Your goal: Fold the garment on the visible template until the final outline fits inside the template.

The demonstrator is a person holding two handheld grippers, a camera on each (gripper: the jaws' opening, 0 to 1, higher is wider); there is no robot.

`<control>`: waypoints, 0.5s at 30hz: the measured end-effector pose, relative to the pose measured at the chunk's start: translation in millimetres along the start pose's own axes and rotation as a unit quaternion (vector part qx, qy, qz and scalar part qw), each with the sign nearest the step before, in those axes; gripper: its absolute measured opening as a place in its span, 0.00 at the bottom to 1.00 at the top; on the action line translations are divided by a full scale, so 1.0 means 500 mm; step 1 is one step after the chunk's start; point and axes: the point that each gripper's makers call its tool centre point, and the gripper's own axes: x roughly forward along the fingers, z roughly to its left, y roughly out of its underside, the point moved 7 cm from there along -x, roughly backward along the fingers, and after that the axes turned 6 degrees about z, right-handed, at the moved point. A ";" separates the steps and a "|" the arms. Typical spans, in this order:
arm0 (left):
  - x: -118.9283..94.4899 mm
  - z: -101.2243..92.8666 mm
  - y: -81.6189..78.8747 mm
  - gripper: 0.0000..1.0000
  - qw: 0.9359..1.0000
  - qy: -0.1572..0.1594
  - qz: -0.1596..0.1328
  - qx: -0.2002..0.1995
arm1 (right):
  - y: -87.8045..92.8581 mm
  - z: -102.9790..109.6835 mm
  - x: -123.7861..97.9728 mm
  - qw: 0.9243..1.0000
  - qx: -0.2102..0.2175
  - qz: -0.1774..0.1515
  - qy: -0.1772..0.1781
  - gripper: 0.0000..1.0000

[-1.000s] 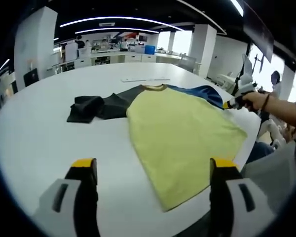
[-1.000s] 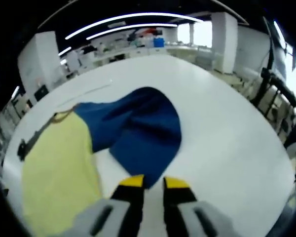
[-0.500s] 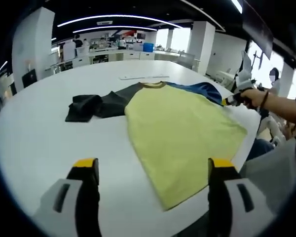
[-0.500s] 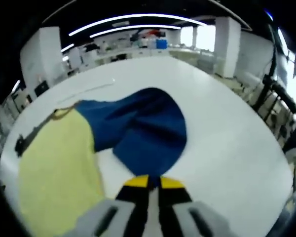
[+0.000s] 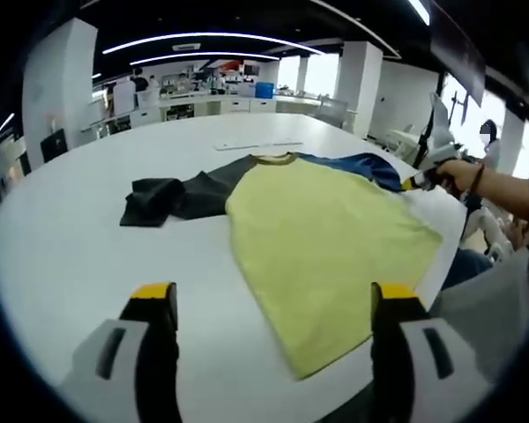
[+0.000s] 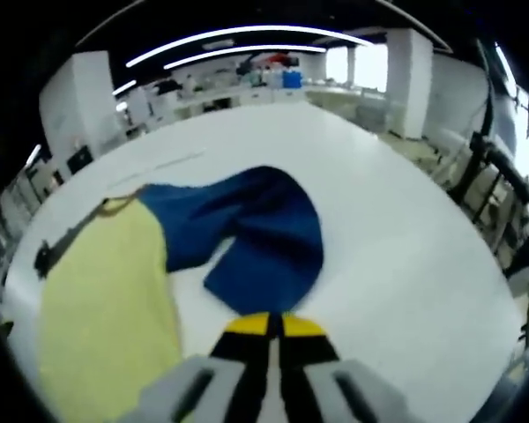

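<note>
A shirt with a yellow body point(image 5: 322, 242) lies flat on the white table point(image 5: 62, 256), its dark sleeve point(image 5: 163, 196) bunched toward the left and its blue sleeve point(image 5: 357, 164) at the far right. My left gripper point(image 5: 271, 304) hovers open above the table's near edge, short of the hem, with nothing between its jaws. In the right gripper view, my right gripper point(image 6: 268, 324) is shut on the cuff of the blue sleeve point(image 6: 260, 238), which rises off the table beside the yellow body point(image 6: 106, 282). A hand holds that right gripper point(image 5: 414, 182) at the sleeve's end.
The round white table point(image 6: 406, 247) stretches wide around the shirt. A thin pale strip point(image 5: 257, 142) lies beyond the collar. Black stands and equipment point(image 6: 485, 167) crowd the right edge. Desks and people fill the far background point(image 5: 194, 84).
My right gripper's jaws came together on the blue sleeve's cuff, and the sleeve lifted and bunched a little. My left gripper stayed where it was, open.
</note>
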 end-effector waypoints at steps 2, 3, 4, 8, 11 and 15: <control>0.000 0.000 0.000 0.88 1.000 0.002 0.000 0.001 | -0.001 -0.008 -0.007 1.000 -0.007 0.000 -0.003 0.00; 0.000 0.000 -0.001 0.88 1.000 0.003 -0.001 0.003 | -0.003 -0.015 -0.007 1.000 -0.014 0.001 -0.003 0.00; 0.000 0.000 -0.001 0.88 1.000 0.004 -0.001 0.004 | -0.005 -0.020 -0.005 1.000 -0.020 0.003 -0.005 0.00; 0.000 -0.002 -0.001 0.89 1.000 0.006 0.000 0.008 | -0.003 -0.024 -0.027 0.999 -0.036 0.005 -0.014 0.00; -0.001 -0.003 0.000 0.88 1.000 0.006 0.002 0.009 | -0.006 -0.032 -0.034 0.999 -0.048 0.010 -0.019 0.00; -0.001 -0.006 0.004 0.88 1.000 0.007 0.006 0.010 | -0.014 -0.040 -0.056 0.998 -0.057 0.006 -0.023 0.00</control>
